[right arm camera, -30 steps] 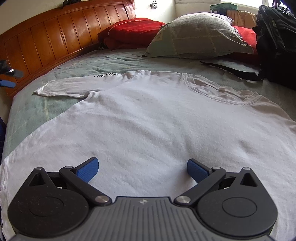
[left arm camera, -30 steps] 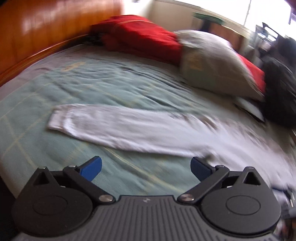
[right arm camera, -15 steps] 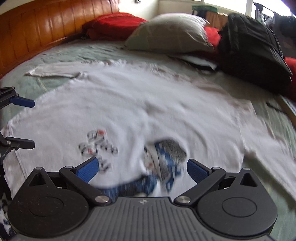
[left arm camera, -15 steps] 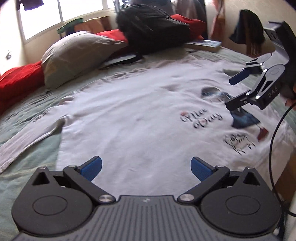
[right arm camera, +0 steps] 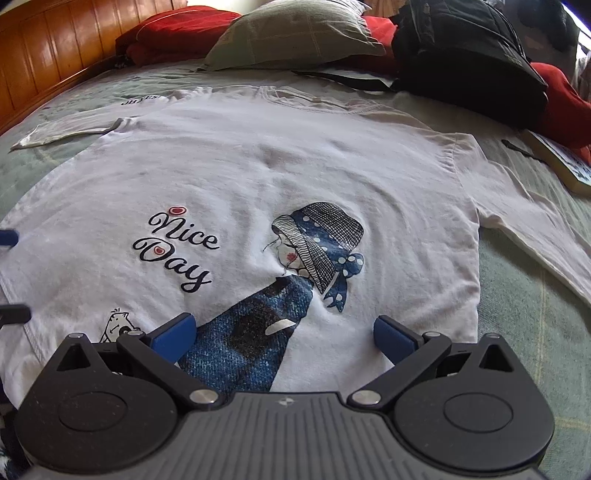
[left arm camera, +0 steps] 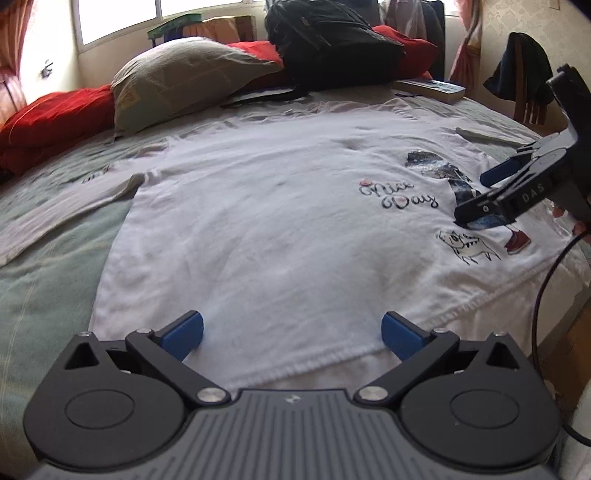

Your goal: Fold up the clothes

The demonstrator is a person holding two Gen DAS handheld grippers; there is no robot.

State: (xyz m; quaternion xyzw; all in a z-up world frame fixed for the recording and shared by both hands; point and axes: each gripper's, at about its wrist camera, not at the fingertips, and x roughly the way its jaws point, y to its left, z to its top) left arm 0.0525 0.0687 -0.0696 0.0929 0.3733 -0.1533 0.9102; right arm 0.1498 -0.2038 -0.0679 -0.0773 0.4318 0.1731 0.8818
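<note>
A white long-sleeved shirt (left arm camera: pixel 266 221) (right arm camera: pixel 295 162) lies flat on the bed, print side up, with "Nice Day" lettering (right arm camera: pixel 177 251) and a picture of a figure in a blue hat (right arm camera: pixel 317 247). Its sleeves spread out to both sides. My left gripper (left arm camera: pixel 291 332) hovers open over the hem near the shirt's left corner, holding nothing. My right gripper (right arm camera: pixel 282 334) is open above the hem over the blue print, also holding nothing. In the left wrist view the right gripper (left arm camera: pixel 480 199) shows at the right edge.
A grey pillow (right arm camera: pixel 295 33), red bedding (right arm camera: pixel 177 33) and a black backpack (right arm camera: pixel 469 55) lie at the head of the bed by the wooden headboard (right arm camera: pixel 55 55). A book (right arm camera: pixel 561 162) lies at the right. The green bedspread (right arm camera: pixel 528 302) surrounds the shirt.
Both views swung from the shirt's upper part and left sleeve down to its hem. The right gripper has settled over the blue print, the left over the hem corner. Both stayed open.
</note>
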